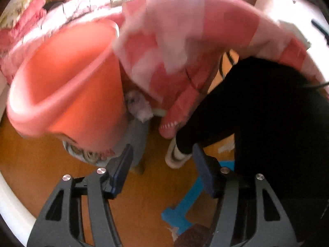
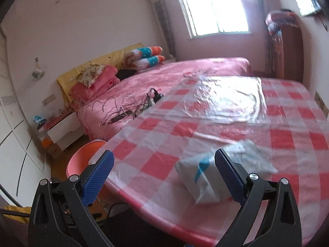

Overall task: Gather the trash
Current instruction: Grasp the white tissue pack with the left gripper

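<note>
on the checked tablecloth (image 2: 164,127) lies a white wrapper (image 2: 203,177) just in front of the right gripper (image 2: 164,177), whose jaws are spread with nothing between them. below, the left gripper (image 1: 162,170), jaws apart and empty, points at the floor beside the pink bin (image 1: 67,90). collecting seems barely begun; next, the right must close on the wrapper.

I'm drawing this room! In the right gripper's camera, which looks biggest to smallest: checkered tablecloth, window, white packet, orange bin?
1. checkered tablecloth
2. window
3. white packet, though it's nearest the camera
4. orange bin, partly hidden
</note>
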Available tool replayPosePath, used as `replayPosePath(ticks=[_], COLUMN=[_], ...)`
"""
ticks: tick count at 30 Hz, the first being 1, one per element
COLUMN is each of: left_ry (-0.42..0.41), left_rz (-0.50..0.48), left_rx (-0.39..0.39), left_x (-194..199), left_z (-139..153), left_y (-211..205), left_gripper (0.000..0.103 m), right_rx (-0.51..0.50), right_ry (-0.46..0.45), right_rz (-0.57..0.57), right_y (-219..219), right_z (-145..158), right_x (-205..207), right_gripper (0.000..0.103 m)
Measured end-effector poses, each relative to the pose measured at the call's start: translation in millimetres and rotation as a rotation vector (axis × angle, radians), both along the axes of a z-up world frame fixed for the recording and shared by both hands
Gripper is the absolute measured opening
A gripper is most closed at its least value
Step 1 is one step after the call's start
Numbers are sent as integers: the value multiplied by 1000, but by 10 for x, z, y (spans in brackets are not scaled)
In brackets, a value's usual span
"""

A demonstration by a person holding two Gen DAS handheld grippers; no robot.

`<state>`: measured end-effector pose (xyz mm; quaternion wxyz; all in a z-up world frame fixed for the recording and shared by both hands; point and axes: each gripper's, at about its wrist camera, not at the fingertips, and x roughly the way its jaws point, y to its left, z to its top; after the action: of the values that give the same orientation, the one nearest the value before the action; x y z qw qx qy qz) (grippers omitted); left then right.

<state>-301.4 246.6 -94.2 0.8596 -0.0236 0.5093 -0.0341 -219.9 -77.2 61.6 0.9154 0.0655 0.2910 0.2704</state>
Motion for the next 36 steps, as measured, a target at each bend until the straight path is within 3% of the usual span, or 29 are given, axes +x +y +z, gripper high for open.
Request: replayPosePath(ticks=[3,5,13,17,22,25,33,36], left_ry=[-78,-134,-280,-310,-278,-251,-108,-73], left_rz=[-23,-49,-216,-326,-492,-585,-737,-763], left_rx=[-21,-22,-31,-101,-216,-226,-183,-120], left_x=[31,65,375,677,1170,1329,1835,1929], left_z=[300,530,1191,1387,1512,1515,1281,1190], left_y=[39,35,-393,-723,-1250,-1618,-2310,-2496], left_gripper=[62,62,63,64,71,72,72,72], right_rx=[21,45,149,203,303,324,370,378], right_ry=[68,117,291,359,432,445,462,458], right_rz=[-67,-124,-262,-299,-277,-268,-283,-285], right_y=[-132,-259,-712,-942,-1113,-1138,-1342,-1416], right_z=[-67,-104,-283,-371,-480,-507,-554,-572], right_x=[41,100,203,253,339,395,464,479], right_gripper=[92,83,83,83,83,83,83,83])
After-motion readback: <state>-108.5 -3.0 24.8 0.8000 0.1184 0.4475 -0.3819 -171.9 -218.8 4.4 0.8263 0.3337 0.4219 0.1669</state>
